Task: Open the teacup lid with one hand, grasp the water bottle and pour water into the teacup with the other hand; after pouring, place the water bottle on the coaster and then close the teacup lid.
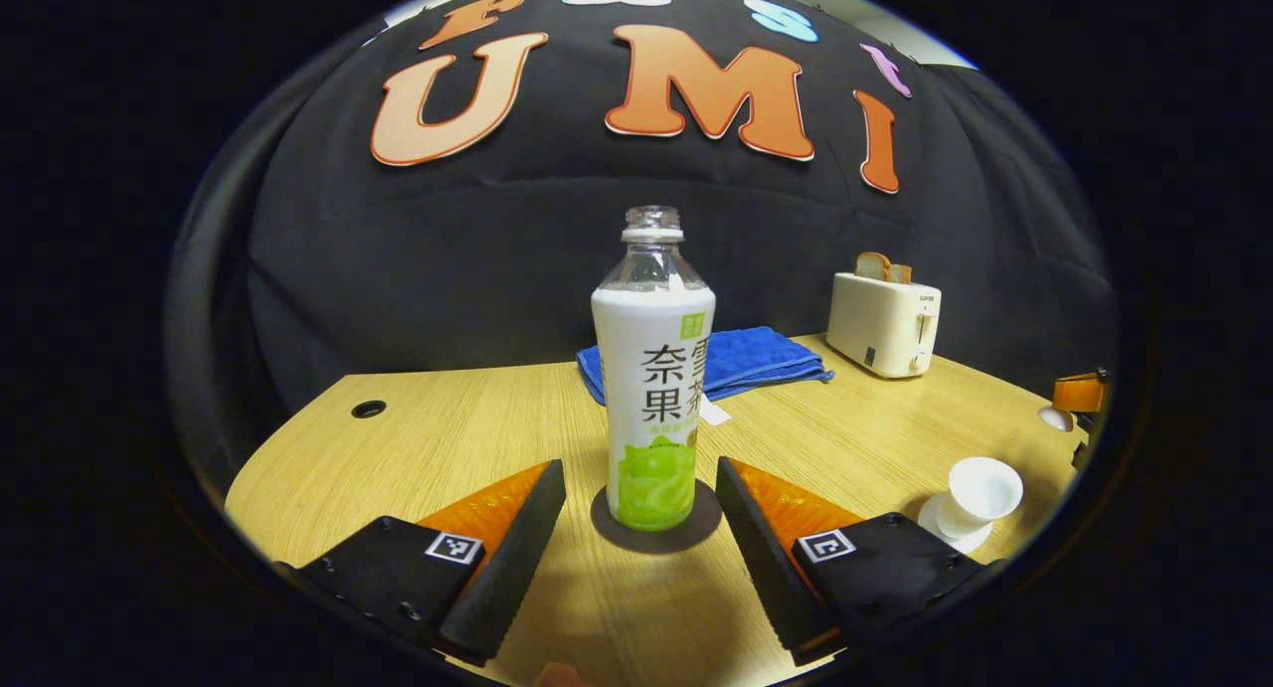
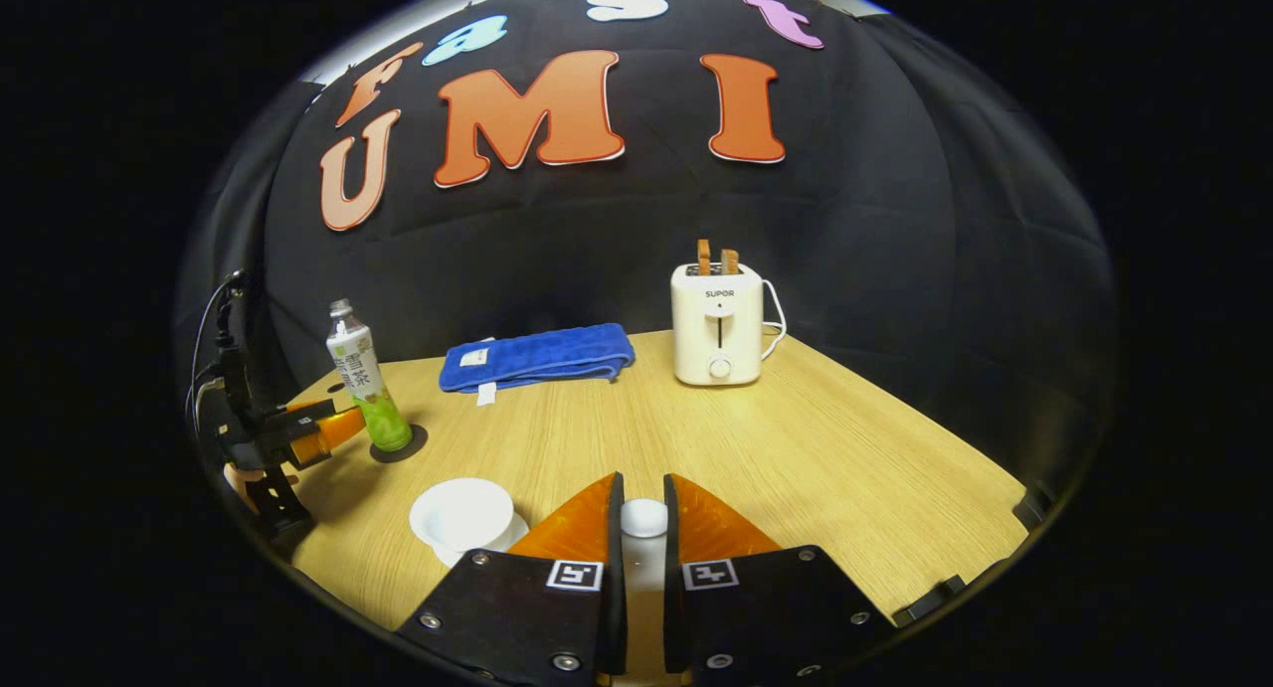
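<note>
An uncapped water bottle [image 1: 651, 389] with a white and green label stands upright on a dark round coaster [image 1: 609, 524]. My left gripper [image 1: 639, 468] is open, one finger on each side of the bottle's base with a gap to it. In the right gripper view that bottle [image 2: 360, 379], its coaster [image 2: 406, 446] and the left gripper [image 2: 316, 430] sit at the far left. The white teacup [image 2: 462, 514] stands uncovered on its saucer; it is also at the right in the left gripper view, teacup [image 1: 982, 490]. My right gripper [image 2: 643, 480] is shut on the white teacup lid [image 2: 643, 518], held to the right of the cup.
A folded blue towel [image 2: 542, 357] lies at the back of the wooden table [image 2: 825, 448]. A cream toaster [image 2: 718, 324] with bread slices stands to its right. A cable hole [image 1: 368, 409] is in the table's left corner. A hand holds the left gripper at the table's left edge.
</note>
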